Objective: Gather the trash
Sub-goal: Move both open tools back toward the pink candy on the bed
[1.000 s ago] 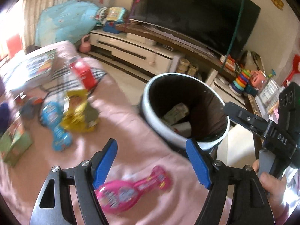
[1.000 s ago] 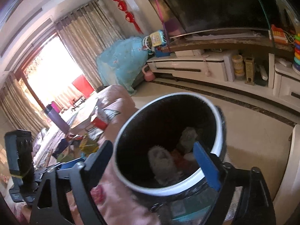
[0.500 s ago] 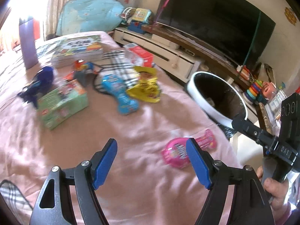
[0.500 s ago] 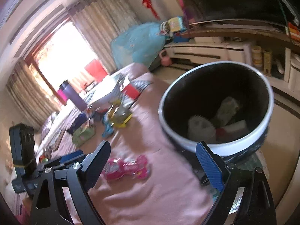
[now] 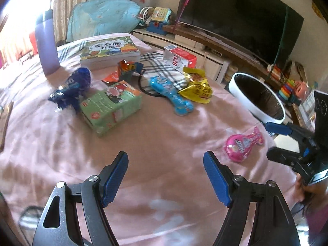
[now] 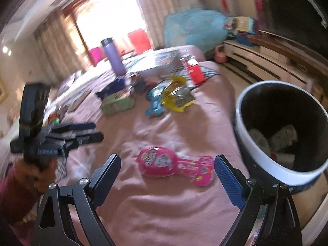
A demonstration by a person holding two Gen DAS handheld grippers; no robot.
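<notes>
Left hand-held gripper (image 5: 166, 177) wide apart, empty, over pink bed (image 5: 164, 135). Right hand-held gripper (image 6: 167, 176) wide apart (nothing held), pink wrapper (image 6: 174, 165) at lower-centre frame btwn fingers; trash bin (image 6: 264, 164) right.

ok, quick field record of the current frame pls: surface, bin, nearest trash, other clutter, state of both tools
surface: pink bedspread
bin: white-rimmed trash bin beside the bed's edge, a few discarded items already inside
nearest trash: pink wrapper lying flat near the bin, just ahead of the right tool
other clutter: green box, blue wrapper, yellow snack bag, red carton, picture book, purple bottle
left tool: open, empty, above bare bedspread
right tool: open, empty
</notes>
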